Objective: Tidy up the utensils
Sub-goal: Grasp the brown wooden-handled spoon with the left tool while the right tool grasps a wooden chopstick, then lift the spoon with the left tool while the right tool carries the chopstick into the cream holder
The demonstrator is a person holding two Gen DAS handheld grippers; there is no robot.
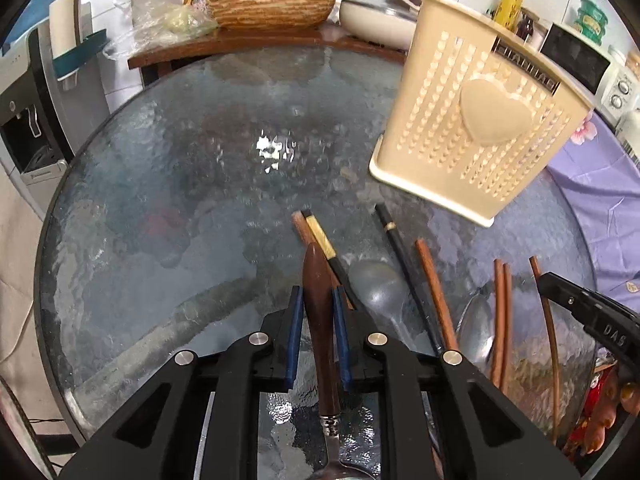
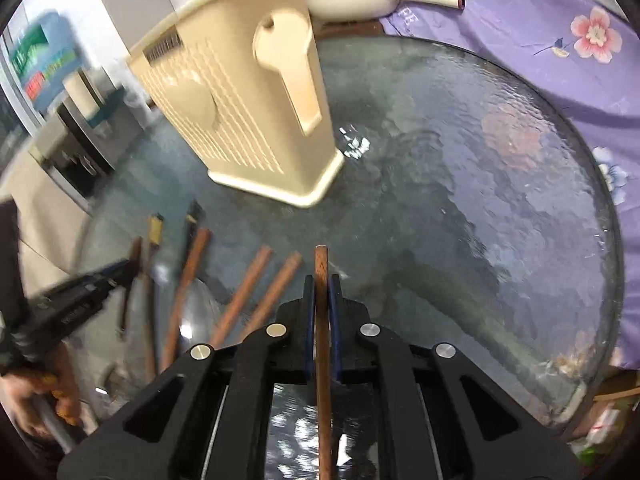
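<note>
My left gripper (image 1: pixel 317 294) is shut on the dark wooden handle of a metal spoon (image 1: pixel 318 304), held above the glass table (image 1: pixel 180 200). My right gripper (image 2: pixel 322 280) is shut on a brown wooden chopstick (image 2: pixel 322 320). A beige perforated utensil holder (image 1: pixel 476 132) with a heart stands on the table, right of the left gripper; in the right wrist view the holder (image 2: pixel 240 100) is ahead and to the left. Loose chopsticks (image 1: pixel 436 292) and metal spoons (image 1: pixel 380 284) lie on the glass between the grippers. The right gripper (image 1: pixel 580 308) shows at the left view's right edge.
A woven basket (image 1: pixel 272 6), a white pan (image 1: pixel 376 20) and plastic bags sit on a wooden shelf behind the table. A purple floral cloth (image 2: pixel 540 52) lies along the table's right side. A water dispenser (image 1: pixel 28 120) stands to the left. A microwave (image 1: pixel 588 68) is at the back right.
</note>
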